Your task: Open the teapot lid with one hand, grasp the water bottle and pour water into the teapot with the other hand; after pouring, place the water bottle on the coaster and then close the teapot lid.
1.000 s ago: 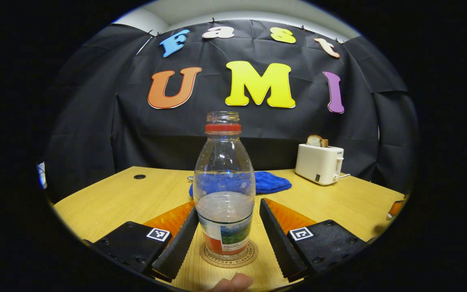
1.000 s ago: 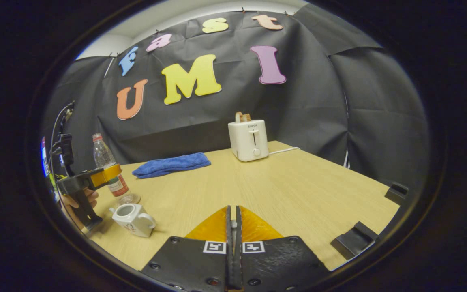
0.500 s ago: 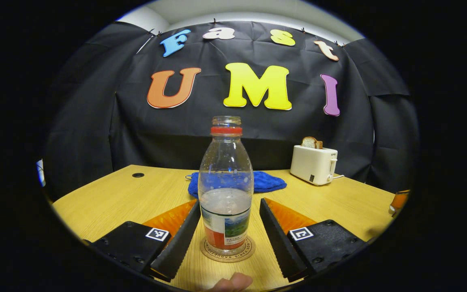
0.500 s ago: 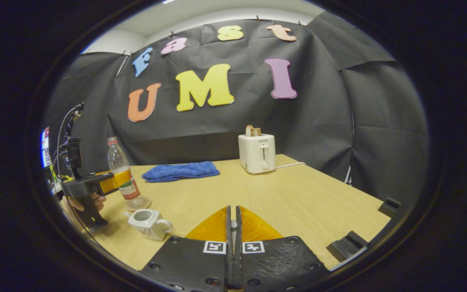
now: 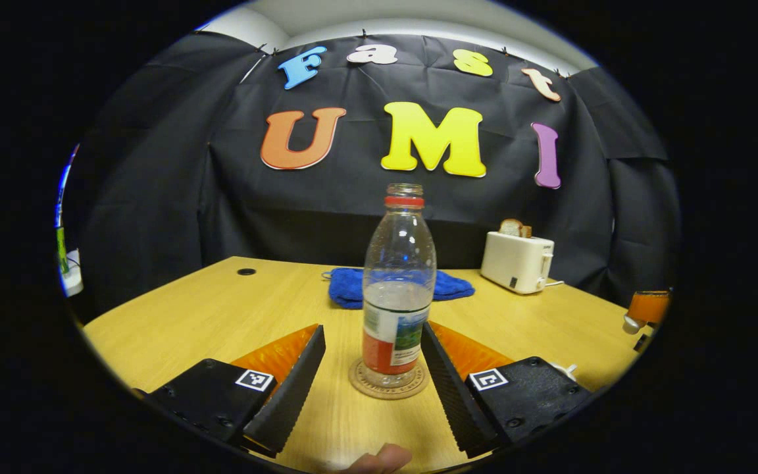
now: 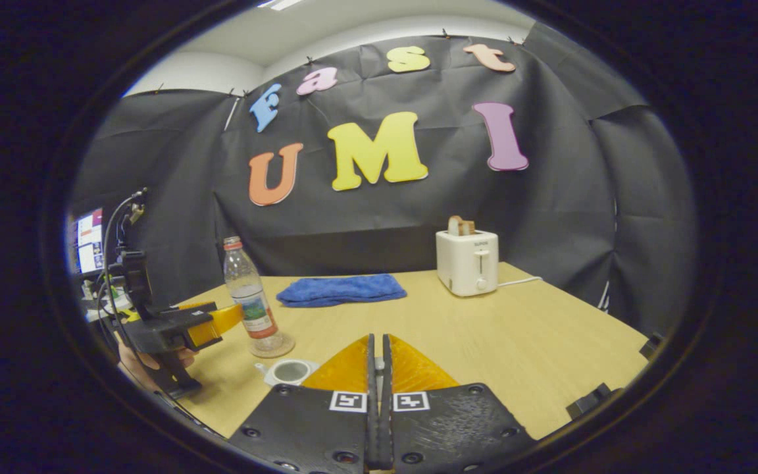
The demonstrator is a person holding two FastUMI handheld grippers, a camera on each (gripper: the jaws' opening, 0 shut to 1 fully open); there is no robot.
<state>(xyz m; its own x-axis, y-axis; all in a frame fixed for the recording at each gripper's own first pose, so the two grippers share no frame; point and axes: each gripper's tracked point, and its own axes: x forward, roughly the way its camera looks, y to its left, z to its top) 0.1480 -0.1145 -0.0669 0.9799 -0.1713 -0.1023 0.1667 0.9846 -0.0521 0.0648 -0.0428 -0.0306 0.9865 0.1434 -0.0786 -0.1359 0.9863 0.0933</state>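
In the left gripper view, your left gripper (image 5: 371, 368) has its two fingers spread wide, with nothing between the pads. One water bottle (image 5: 398, 289) stands upright on one round coaster (image 5: 389, 387), a little ahead of the fingertips and nearer the right-hand finger, clear of both. The bottle has no cap and is partly filled. Behind it on the table (image 5: 208, 316) you have one blue cloth (image 5: 353, 289) and one white toaster (image 5: 517, 262) with bread in its slot. In the right gripper view, your right gripper (image 6: 377, 395) has its two fingers pressed together; I cannot tell whether the lid is pinched between them. One teapot (image 6: 290, 372) sits just left of those fingers, its mouth open and uncovered, near the bottle (image 6: 251, 299) on its coaster (image 6: 274, 345). Your left gripper (image 6: 211, 326) shows farther left, beside the bottle and apart from it, with a hand (image 6: 149, 361) under it. The one cloth (image 6: 339, 289) and one toaster (image 6: 468, 262) lie beyond.
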